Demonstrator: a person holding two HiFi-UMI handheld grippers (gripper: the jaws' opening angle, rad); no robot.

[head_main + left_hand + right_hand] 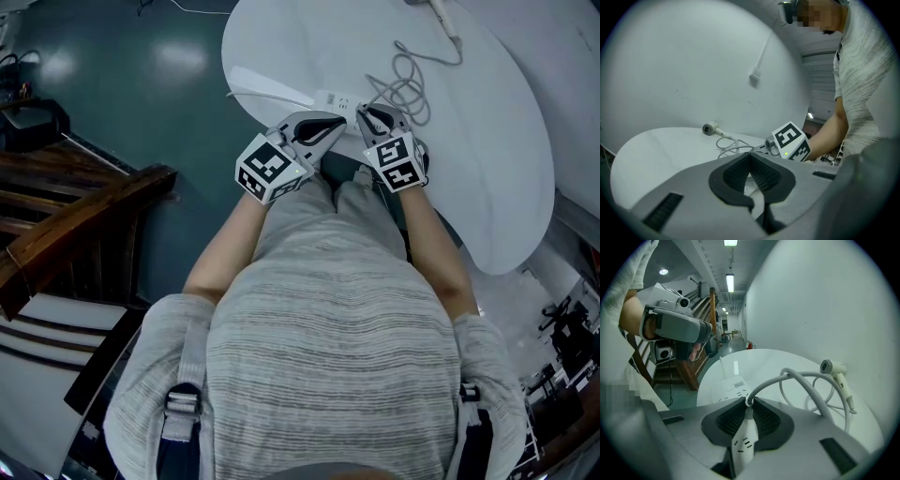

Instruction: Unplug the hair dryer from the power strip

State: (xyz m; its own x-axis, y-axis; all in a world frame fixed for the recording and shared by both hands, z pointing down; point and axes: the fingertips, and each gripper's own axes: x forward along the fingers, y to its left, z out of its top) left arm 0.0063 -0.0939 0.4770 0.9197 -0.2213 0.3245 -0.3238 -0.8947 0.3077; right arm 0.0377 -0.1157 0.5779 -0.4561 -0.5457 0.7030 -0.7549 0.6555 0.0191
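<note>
A white power strip (330,99) lies on the white round table (487,169), near its front edge. In the right gripper view the strip (733,387) shows just beyond the jaws. My right gripper (748,403) is shut on the white plug (744,439). The plug's grey cord (801,377) arches out past the jaw tips to the hair dryer (836,370) at the far side. The plug's prongs are hidden. My left gripper (751,158) is shut with nothing between its pads. In the head view its tip (330,124) sits at the strip's near side, next to the right gripper (375,116).
The dryer's cord lies in loose coils (405,92) on the table behind the right gripper. Dark wooden stairs (66,216) stand to the left on the teal floor. A white wall (693,61) rises behind the table.
</note>
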